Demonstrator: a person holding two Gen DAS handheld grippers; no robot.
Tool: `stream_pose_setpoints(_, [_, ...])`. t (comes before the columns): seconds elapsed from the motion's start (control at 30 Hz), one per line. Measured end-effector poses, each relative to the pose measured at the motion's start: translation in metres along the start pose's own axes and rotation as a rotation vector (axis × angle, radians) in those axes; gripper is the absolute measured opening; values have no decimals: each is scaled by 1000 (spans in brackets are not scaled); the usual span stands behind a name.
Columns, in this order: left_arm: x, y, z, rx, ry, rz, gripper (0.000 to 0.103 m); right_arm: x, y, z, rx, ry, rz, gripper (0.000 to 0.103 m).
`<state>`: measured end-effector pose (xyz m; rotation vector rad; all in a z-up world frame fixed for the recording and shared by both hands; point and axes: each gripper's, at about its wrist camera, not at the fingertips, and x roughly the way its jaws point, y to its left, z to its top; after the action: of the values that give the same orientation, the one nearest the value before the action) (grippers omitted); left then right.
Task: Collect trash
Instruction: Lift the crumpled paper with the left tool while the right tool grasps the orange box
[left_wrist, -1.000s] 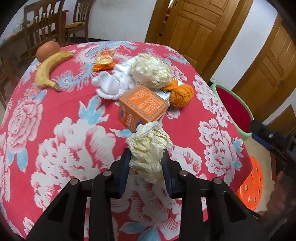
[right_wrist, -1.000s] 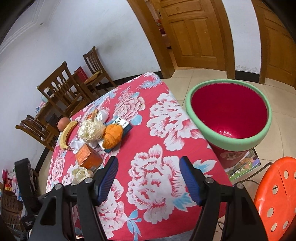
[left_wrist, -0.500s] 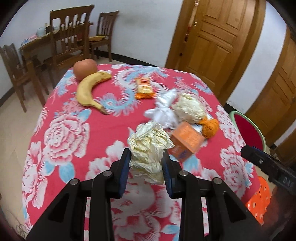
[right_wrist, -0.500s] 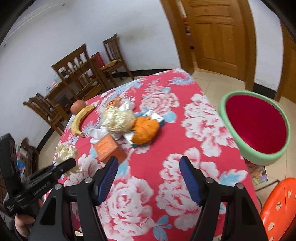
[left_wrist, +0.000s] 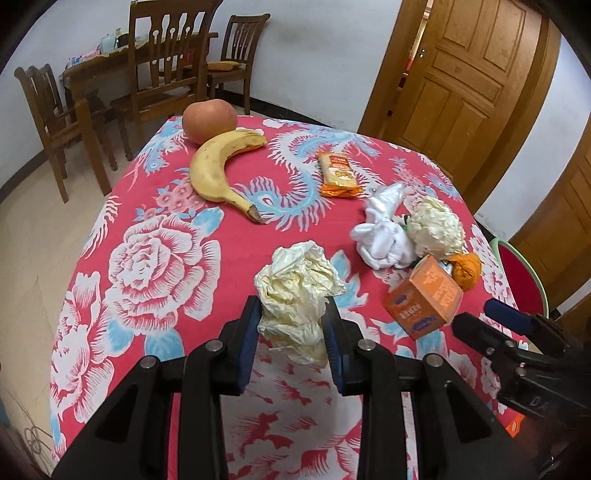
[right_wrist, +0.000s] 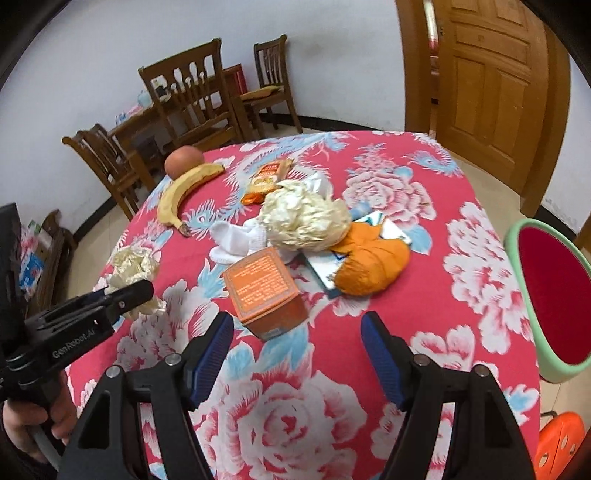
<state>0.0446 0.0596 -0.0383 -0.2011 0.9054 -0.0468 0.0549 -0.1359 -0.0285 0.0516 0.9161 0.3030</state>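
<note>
Taking the orange box as marker: well to its left, the left gripper holds a crumpled cream paper ball pinched between narrow fingers, lifted off the tabletop, likely bound for the red bin far right of the box. Just before the box, the right gripper hangs wide and empty, having swung from the bin toward the litter pile, its fingers opening slightly.

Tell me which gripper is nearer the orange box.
Right. The right gripper hangs open just in front of the orange box; the left gripper, shut on crumpled paper, sits off to its side.
</note>
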Motion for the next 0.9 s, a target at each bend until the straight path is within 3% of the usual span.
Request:
stream_pose_setpoints(0.3, [5,5,0,-8,8,-9,33,27,7,4,-21,48,-5,70])
stream_pose_setpoints(0.53, [5,2,1,-2,7,-21,33,30,12,3,-37,56,3,30])
stream_pose_setpoints(0.77, [-1,-5,3,11,-7,-30,34,20,9,1,-40,38,11,12])
stream_pose_setpoints(0.9, [-6,-10,4,20,-16,-34,33,9,7,2,-38,8,18,9])
